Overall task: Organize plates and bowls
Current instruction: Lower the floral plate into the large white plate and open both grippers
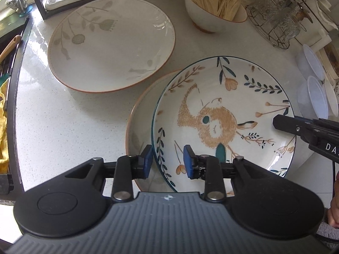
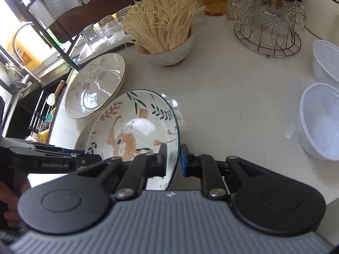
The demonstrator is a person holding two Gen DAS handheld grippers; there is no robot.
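counter: white speckled top (image 1: pixel 63 127)
upper left: pale leaf plate (image 1: pixel 110 42)
top middle: bowl of thin sticks (image 1: pixel 211 17)
upper right: wire rack of glasses (image 1: pixel 273 21)
right edge: clear plastic tubs (image 2: pixel 322 122)
lower middle: brown-rimmed plate (image 1: pixel 139 135)

"GenRobot.AI" stands in pale letters on the left gripper (image 2: pixel 90 158), beside the fox plate (image 2: pixel 135 131). The right gripper (image 1: pixel 277 122), over that plate's rim, shows only "DA".
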